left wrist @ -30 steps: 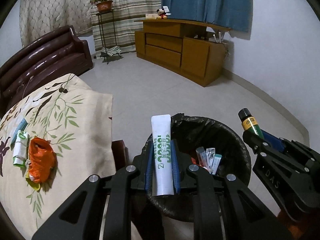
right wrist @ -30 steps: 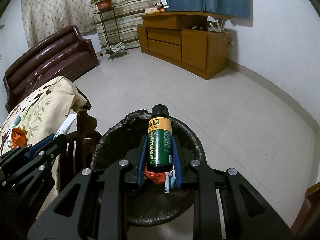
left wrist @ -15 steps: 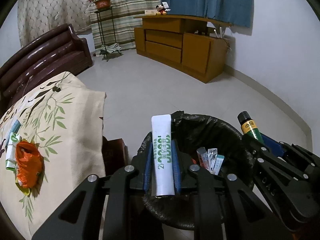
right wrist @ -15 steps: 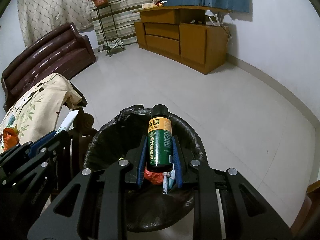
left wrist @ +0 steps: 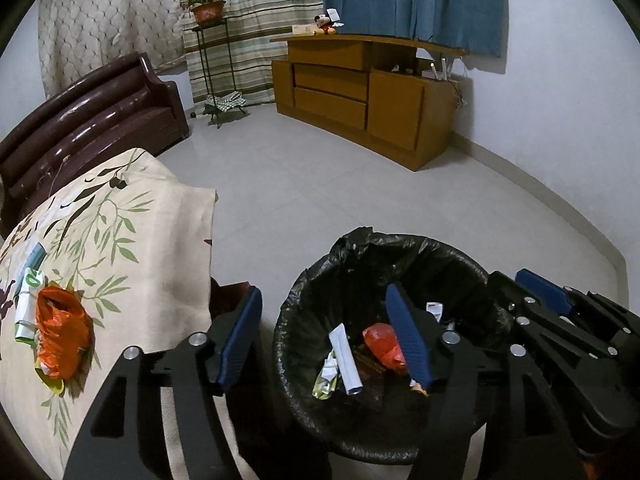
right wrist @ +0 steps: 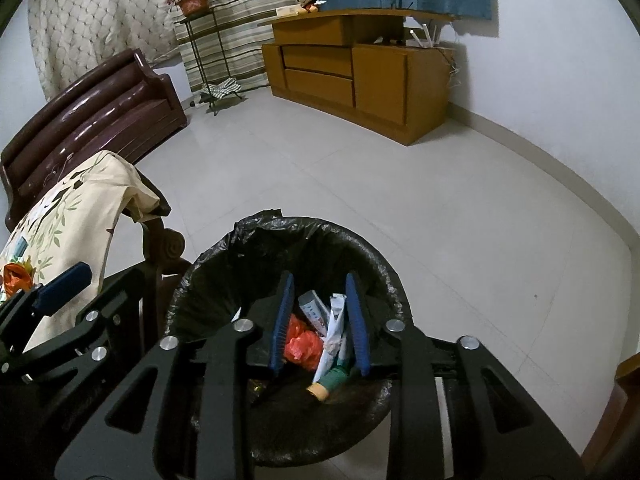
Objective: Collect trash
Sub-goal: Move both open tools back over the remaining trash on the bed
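Observation:
A black bin with a black liner stands on the floor under both grippers. My left gripper hangs over its left rim with its jaws opening and nothing between them. The white tube lies down in the bin beside a red bag. My right gripper is over the bin, its jaws opening and empty. The green bottle lies among wrappers at the bottom. An orange bag and green-white packets rest on the floral-cloth table.
A dark brown sofa stands behind the table at the left. A wooden cabinet lines the far wall, with a plant stand and curtains beside it. Pale tiled floor spreads between them and the bin.
The left jaws spread and the white tube dropped into the bin. The right jaws parted and the green bottle fell in too. Neither hand shifted much.

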The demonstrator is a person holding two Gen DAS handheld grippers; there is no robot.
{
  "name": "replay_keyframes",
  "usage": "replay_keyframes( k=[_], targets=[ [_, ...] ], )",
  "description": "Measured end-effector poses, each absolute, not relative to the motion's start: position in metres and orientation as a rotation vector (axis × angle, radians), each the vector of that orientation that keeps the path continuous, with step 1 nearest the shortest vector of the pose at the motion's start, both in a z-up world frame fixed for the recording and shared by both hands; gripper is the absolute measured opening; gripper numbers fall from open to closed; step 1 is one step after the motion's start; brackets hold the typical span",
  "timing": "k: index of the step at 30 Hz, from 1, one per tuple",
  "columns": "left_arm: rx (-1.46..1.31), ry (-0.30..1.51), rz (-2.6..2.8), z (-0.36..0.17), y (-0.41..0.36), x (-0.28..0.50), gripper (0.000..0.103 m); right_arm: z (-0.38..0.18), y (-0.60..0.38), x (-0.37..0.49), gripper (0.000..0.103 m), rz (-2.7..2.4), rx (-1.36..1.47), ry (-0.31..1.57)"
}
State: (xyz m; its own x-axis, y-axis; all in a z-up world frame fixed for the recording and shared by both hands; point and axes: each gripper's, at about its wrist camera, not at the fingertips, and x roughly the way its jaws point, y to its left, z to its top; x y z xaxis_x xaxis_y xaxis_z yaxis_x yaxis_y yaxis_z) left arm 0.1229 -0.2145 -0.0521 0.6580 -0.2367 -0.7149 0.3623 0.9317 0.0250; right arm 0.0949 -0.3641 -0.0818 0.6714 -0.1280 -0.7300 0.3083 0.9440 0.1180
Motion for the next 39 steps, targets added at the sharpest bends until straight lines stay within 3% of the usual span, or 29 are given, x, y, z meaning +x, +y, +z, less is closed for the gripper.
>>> replay_keyframes(
  k=[5, 12, 39],
  targets=[
    [0.157, 0.775, -0.340, -0.045, -0.210, 0.122, 0.070, -0.079, -0.361, 0.094, 0.038, -0.252, 0.237, 0.793],
    [0.145, 0.760, -0.327, -0.034, -0.195, 0.116, 0.072, -0.071, -0.353, 0.091, 0.050, -0.247, 0.230, 0.783],
    [0.007, 0.765, -0.035, -0.012, -0.009, 0.106, 0.073, -0.044, -0.203, 0.113, 0.051, 0.030, 0.126, 0.791]
  ],
)
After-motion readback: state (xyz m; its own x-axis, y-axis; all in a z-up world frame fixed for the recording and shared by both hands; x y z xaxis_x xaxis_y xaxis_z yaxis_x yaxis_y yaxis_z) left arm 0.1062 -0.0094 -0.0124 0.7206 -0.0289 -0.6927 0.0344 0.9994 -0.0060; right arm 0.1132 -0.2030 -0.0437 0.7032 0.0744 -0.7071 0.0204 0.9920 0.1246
